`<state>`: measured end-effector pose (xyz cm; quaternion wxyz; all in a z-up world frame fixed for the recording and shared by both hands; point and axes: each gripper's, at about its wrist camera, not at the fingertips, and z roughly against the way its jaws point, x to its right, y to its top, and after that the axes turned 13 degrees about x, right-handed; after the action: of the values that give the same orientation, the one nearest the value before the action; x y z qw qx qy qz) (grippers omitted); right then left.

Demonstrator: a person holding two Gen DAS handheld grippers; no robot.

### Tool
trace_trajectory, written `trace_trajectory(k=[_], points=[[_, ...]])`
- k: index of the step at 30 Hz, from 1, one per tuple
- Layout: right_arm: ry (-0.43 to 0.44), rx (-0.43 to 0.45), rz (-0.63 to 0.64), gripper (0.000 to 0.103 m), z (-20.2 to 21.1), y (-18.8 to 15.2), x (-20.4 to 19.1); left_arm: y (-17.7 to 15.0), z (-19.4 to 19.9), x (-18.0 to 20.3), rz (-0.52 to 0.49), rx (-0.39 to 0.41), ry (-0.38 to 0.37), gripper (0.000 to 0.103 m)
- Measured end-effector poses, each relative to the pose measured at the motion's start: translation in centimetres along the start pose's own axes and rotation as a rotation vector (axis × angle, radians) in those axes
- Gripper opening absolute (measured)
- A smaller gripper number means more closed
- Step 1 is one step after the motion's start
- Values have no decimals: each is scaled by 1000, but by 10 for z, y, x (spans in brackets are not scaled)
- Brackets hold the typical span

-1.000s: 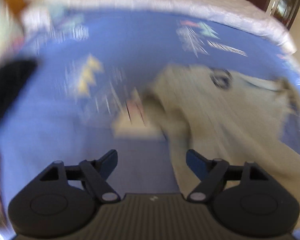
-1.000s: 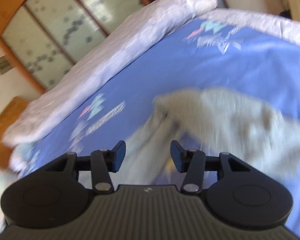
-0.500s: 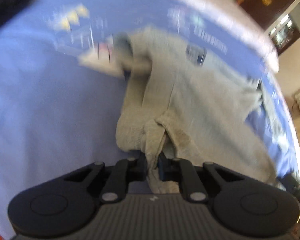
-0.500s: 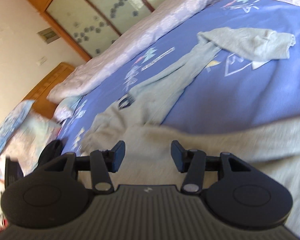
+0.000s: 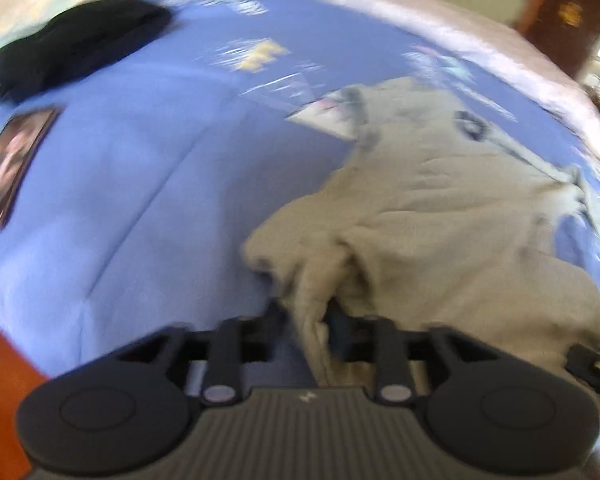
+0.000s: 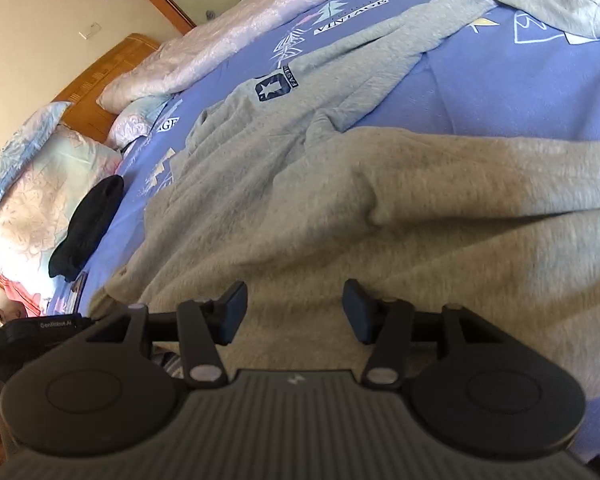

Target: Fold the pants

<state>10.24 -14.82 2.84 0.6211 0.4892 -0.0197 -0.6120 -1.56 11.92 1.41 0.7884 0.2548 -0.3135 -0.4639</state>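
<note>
Grey sweatpants (image 5: 432, 200) lie crumpled on a blue bedspread (image 5: 140, 168). My left gripper (image 5: 306, 316) is shut on a bunched edge of the pants near the bed's front. In the right wrist view the pants (image 6: 340, 184) spread across the bed, with a dark patch logo (image 6: 272, 87) and one leg running to the far right. My right gripper (image 6: 294, 310) is open, low over the grey cloth, with nothing between its fingers.
A black garment (image 6: 86, 226) lies near the pillows (image 6: 40, 184); it also shows in the left wrist view (image 5: 76, 44). A dark phone or frame (image 5: 10, 164) lies at the left. A pale quilt (image 6: 260, 20) runs along the far side. The wooden bed edge (image 5: 0, 364) is at lower left.
My left gripper closed on the pants' edge and has pulled it toward the near edge. My right gripper moved down close over the cloth and stayed open.
</note>
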Motion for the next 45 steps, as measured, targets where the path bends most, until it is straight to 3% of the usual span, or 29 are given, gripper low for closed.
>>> trace_trajectory(k=[3,5,7,9,12,13,14,15,18,22,26,28,31,35,38,40,42,45], points=[[5,-1,-27,56,1,1,6,19,15,-13,60,27,-153,78],[13,4,-52,55,1,0,11,31,18,-27,105,44,-193,91],[22,7,-85,55,1,0,22,39,5,-42,176,3,-186,93],[32,2,-107,55,2,0,26,41,-12,-54,228,-39,-157,85],[29,6,-119,55,10,3,30,35,-39,-50,208,-101,-108,67],[26,13,-123,55,14,5,32,33,-41,-45,188,-85,-102,66],[25,23,-123,55,22,8,37,32,-38,-38,147,-63,-99,47],[15,50,-123,55,32,10,40,31,-34,-33,116,-61,-104,36],[-40,147,-148,55,67,20,62,32,-27,-24,83,-27,-55,26],[-216,379,-196,55,130,39,109,42,2,-42,137,54,-24,22],[-482,579,-271,55,176,56,168,45,20,-68,206,97,46,12],[-579,615,-300,52,187,62,191,39,14,-73,219,55,88,12],[-604,641,-291,49,192,74,206,28,11,-73,219,-5,132,20],[-631,603,-261,49,178,100,215,35,36,-77,209,64,237,24],[-658,536,-271,47,157,114,238,46,58,-77,180,133,257,25],[-645,448,-279,6,140,124,254,54,60,-63,134,156,239,29],[-608,438,-272,5,127,138,258,59,58,-43,93,165,206,32],[-450,500,-321,5,110,162,253,65,44,-1,18,150,119,32]])
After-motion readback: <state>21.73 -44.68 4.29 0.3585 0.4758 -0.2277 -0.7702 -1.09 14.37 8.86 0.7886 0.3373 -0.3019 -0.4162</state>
